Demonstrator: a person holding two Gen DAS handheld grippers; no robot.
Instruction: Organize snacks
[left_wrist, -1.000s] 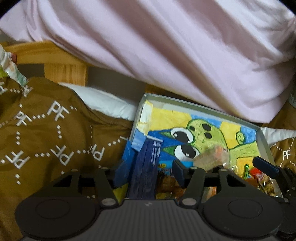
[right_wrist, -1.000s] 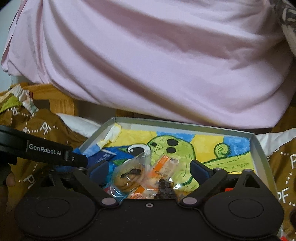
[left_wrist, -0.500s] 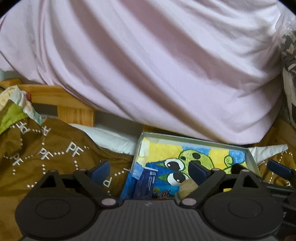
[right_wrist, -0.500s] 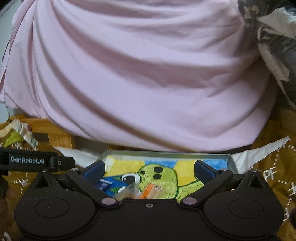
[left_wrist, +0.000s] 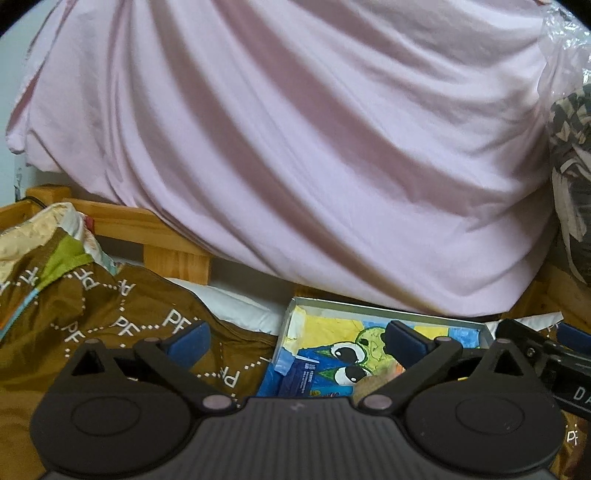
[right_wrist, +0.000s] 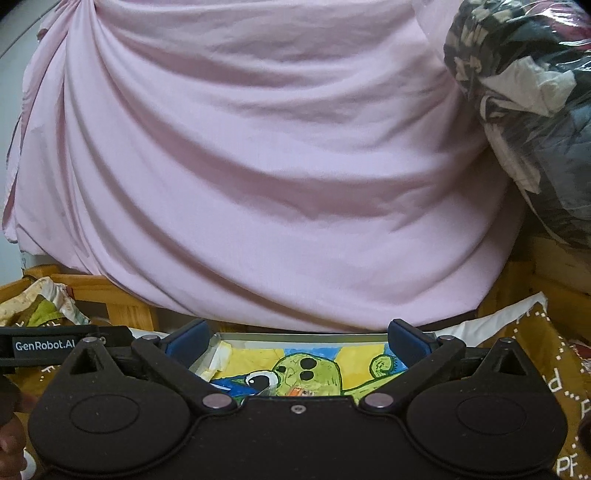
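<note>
While both grippers are hanging with jaws wide and empty, the left gripper (left_wrist: 295, 341) and right gripper (right_wrist: 297, 338) are facing a cartoon-printed tray (left_wrist: 388, 316) at twelve o'clock. A dark blue snack packet (left_wrist: 301, 376) is lying inside, at its seven o'clock. Beyond, pink bedding (right_wrist: 258, 166) is looming.

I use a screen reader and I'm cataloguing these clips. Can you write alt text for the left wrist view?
The left gripper, jaws open and empty, hovers over a shallow tray painted with a green cartoon creature, holding a dark blue packet. The tray sits on a brown patterned blanket, below a large draped pink sheet.
</note>
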